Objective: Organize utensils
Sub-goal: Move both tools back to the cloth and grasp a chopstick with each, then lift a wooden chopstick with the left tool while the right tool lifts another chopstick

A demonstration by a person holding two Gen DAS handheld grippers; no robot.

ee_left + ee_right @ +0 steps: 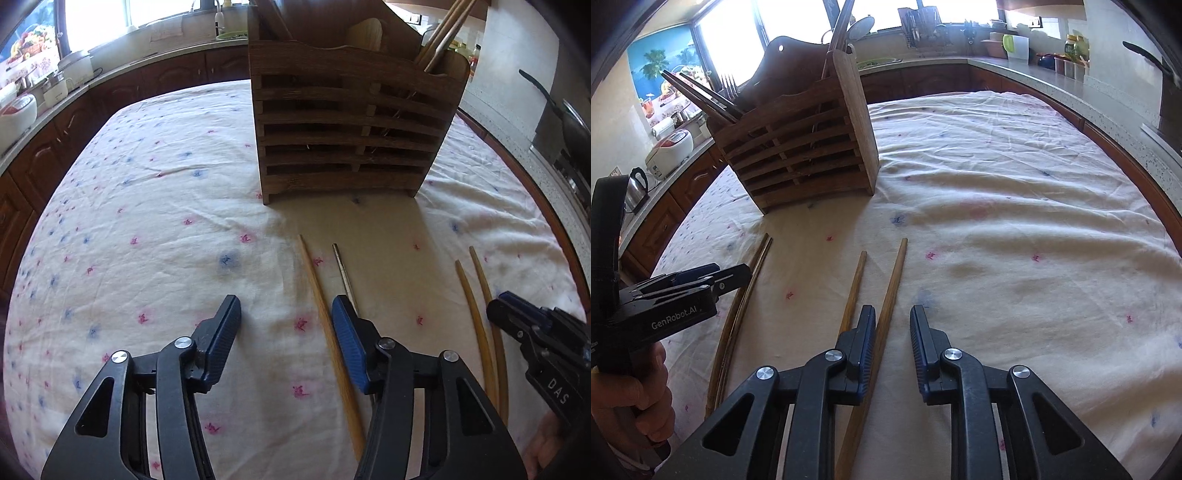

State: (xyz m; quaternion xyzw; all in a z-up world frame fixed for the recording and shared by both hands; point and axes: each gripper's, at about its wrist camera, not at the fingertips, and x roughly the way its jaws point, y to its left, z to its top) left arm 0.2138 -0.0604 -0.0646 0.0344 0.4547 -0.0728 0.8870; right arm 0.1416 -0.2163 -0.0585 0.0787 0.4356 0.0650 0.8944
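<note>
A slatted wooden utensil holder (347, 122) stands on the cloth-covered table, with chopsticks and utensils in it; it also shows in the right wrist view (809, 147). My left gripper (286, 317) is open above the cloth. A wooden chopstick (325, 325) lies between its fingers, close to the right finger, and a metal chopstick (343, 273) lies under that finger. Two more wooden chopsticks (484, 325) lie further right. My right gripper (893, 325) is open, one chopstick (890, 295) between its fingers, another (855, 284) just left. A pair of chopsticks (746, 291) lies by the left gripper (713, 278).
The table wears a white floral cloth (147, 206). Kitchen counters (1071, 92) with appliances, jars and a pan ring the table. A rice cooker (670, 151) and kettle (637, 188) stand on the left counter.
</note>
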